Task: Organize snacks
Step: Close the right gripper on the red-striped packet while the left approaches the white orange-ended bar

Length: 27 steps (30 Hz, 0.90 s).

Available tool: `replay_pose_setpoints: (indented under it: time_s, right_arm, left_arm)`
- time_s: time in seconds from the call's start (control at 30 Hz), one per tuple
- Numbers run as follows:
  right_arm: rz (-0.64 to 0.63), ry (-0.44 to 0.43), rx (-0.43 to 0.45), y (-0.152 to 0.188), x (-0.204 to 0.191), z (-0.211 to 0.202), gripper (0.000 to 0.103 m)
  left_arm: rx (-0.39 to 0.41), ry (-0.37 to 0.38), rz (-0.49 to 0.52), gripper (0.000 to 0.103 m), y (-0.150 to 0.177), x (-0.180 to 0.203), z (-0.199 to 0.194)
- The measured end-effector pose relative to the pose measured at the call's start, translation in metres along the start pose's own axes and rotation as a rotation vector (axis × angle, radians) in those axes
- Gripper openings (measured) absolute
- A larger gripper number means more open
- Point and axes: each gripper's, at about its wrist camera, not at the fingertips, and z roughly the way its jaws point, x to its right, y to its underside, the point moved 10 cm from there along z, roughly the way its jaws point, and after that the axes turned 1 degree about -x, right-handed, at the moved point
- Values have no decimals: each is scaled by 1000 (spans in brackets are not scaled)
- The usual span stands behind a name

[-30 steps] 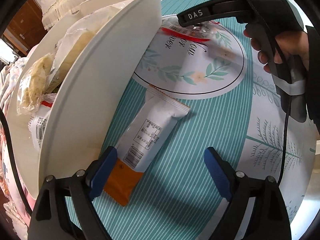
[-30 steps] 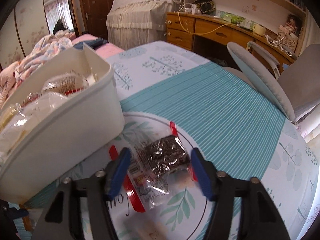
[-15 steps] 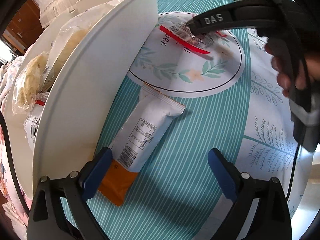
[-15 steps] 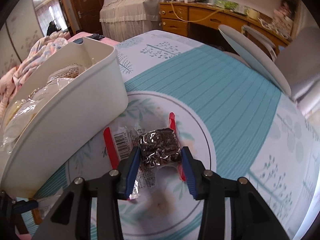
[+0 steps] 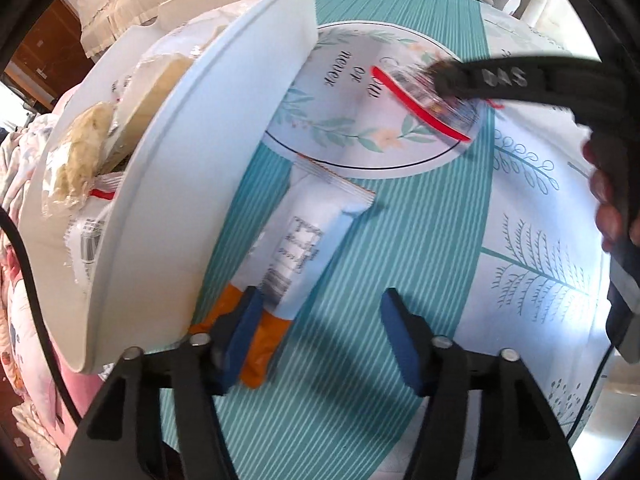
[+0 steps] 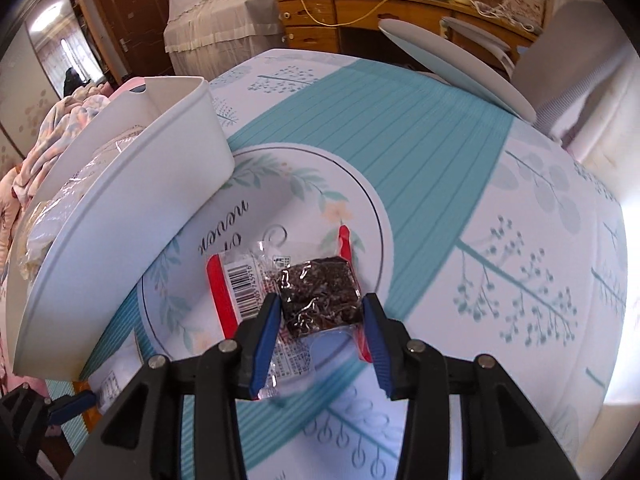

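Note:
A white snack bar [image 5: 308, 236] with an orange end lies on the teal striped tablecloth beside the white bin [image 5: 200, 168]. My left gripper [image 5: 324, 334] points down over that orange end. Its jaws are closing; the left pad overlaps the wrapper and the right pad stands clear of it. In the right wrist view my right gripper [image 6: 320, 336] is shut on a clear red-edged packet [image 6: 320, 292] holding a dark square snack, at the edge of the printed ring. The packet [image 5: 424, 100] shows blurred in the left wrist view. The bin [image 6: 132, 220] holds several wrapped snacks.
A person's hand [image 5: 608, 200] holds the right gripper's handle at the right. A pale chair [image 6: 452, 64] and a wooden desk [image 6: 360, 8] stand beyond the table's far edge. Pink bedding [image 6: 60, 120] lies left of the bin.
The left jaws have narrowed around the bar's orange end. The right gripper shut on the dark packet and carried it from the ring's middle to its edge.

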Motion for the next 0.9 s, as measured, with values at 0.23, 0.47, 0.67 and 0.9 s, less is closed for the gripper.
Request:
replay_pose_setpoints:
  time_s: [0.23,0.47,0.67,0.9]
  right_arm:
    - [44,2,-7,20,7,-11,42]
    - [74,0,-4,30,12,-19,42]
    - [83,-10,-6,31,12,-22,42]
    - [88,-32,-8,28,14,-23,42]
  left_arm:
    - [-5,1,-1,37,-1,-22,-5]
    - [14,-3,-17,60,-14,-35,-11]
    - [-7,19,-7,68,-25,-31,-9]
    - [-34,27,4,70,-29,-19,7]
